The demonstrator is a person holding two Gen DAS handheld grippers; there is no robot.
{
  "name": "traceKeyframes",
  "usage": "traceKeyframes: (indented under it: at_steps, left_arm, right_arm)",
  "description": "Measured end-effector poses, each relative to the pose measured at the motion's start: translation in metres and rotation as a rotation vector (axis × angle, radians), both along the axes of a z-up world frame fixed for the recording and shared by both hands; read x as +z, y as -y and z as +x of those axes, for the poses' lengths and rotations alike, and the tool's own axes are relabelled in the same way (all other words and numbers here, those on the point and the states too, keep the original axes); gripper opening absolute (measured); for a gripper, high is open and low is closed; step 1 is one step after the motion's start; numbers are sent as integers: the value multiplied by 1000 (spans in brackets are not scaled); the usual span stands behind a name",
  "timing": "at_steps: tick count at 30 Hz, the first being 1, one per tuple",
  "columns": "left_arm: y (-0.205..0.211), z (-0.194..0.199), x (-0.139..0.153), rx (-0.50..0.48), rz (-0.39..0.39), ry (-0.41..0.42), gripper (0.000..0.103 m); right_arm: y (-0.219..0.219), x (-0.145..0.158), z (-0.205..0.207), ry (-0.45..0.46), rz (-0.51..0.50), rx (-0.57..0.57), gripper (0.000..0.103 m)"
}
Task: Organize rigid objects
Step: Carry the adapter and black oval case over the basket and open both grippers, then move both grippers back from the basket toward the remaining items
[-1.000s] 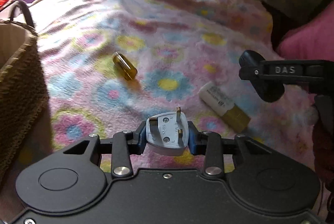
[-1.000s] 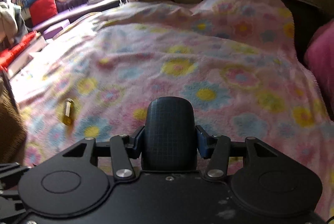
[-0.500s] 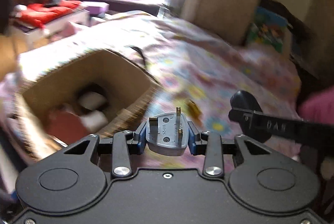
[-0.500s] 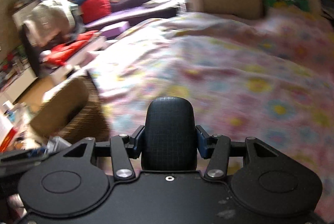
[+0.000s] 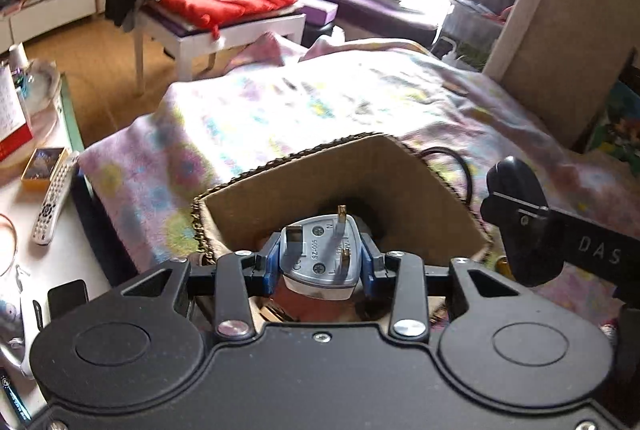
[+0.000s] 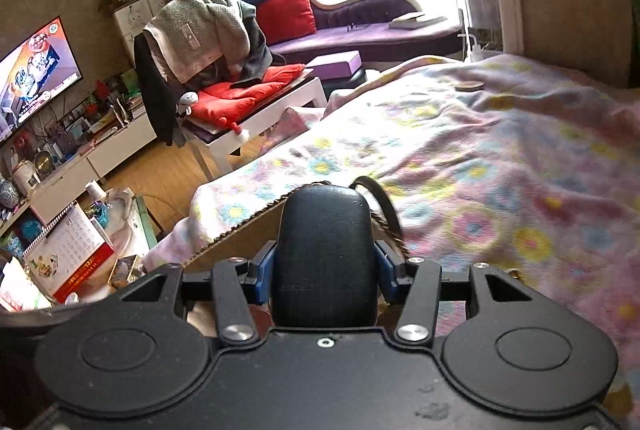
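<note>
A: What does the left tool [image 5: 319, 262] hold?
B: A grey plug [image 5: 320, 256], pinched prongs-up above the open basket [image 5: 352, 173] on the bed [image 5: 280, 109]. The basket's contents are mostly hidden.
A: And the right tool [image 6: 325, 270]?
B: Clamped on a black rounded object [image 6: 325, 250]; I can't identify it. That view shows only the basket's rim.
</note>
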State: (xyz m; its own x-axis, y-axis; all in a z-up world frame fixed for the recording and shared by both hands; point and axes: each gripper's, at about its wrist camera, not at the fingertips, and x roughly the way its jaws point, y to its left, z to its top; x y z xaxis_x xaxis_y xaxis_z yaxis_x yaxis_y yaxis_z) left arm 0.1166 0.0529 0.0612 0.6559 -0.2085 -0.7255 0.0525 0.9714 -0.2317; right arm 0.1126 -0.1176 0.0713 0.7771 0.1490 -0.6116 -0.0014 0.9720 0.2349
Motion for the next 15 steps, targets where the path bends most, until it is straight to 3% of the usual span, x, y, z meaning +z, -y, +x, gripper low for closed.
traceKeyframes:
  at_steps: [4, 5, 8, 9, 15]
  left_arm:
    - [-7, 10, -11, 18, 5, -44, 39]
    - [-9, 10, -13, 27, 8, -49, 43]
    - [-12, 7, -16, 49, 27, -47, 72]
    - [-13, 5, -16, 53, 37, -39, 76]
    - [-16, -4, -16, 57, 39, -39, 82]
  right_arm:
    - [-13, -8, 23, -22, 22, 7, 50]
    - [-16, -10, 27, -25, 30, 11, 50]
    - [-17, -16, 32, -20, 44, 13, 53]
    - [-18, -17, 33, -12, 45, 6, 56]
    - [-12, -17, 21, 7, 16, -14, 59]
